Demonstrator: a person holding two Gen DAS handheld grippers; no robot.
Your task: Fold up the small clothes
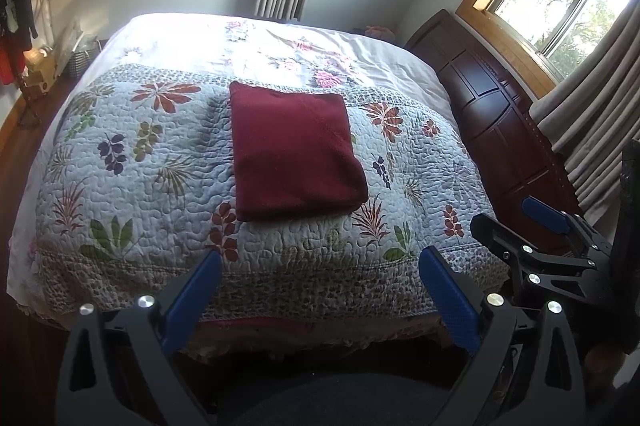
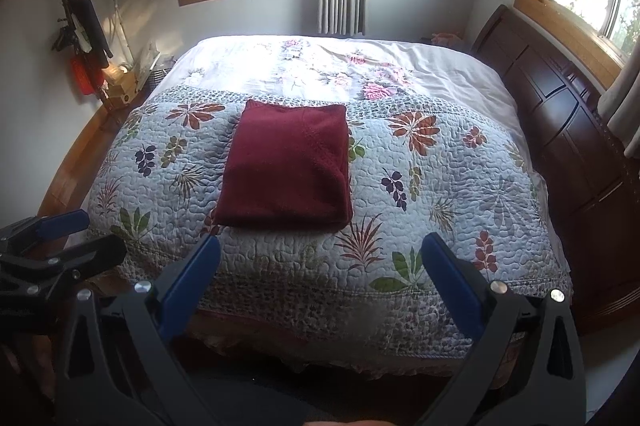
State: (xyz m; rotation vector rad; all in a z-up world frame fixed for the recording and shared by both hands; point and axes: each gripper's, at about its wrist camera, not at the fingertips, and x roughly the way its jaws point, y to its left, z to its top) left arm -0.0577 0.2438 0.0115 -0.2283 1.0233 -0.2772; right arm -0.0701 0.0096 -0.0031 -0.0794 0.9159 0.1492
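Left wrist view: the left gripper (image 1: 320,266) hangs above the near edge of the bed (image 1: 400,57), jaws spread wide and empty. A dark red cloth (image 1: 294,151), folded into a neat rectangle, lies flat on the quilt (image 1: 140,185), well apart from both grippers. The right gripper (image 1: 516,216) shows at the right edge, off the bed's near corner, its jaws released too. This view takes in more of the curtain (image 1: 592,117) beside the dark headboard (image 1: 492,121).

Right wrist view: the right gripper (image 2: 322,258) is also held back over the near edge, jaws parted with nothing between them. The cloth (image 2: 286,169) sits ahead, slightly left of centre, its seam running down the top layer. The left gripper (image 2: 60,238) enters at the left edge, low beside the quilt (image 2: 440,165). Only here the coat stand (image 2: 76,25) in the far left corner is plain to see, with dark and red items hanging on it, and the wooden floor (image 2: 76,161) along the bed
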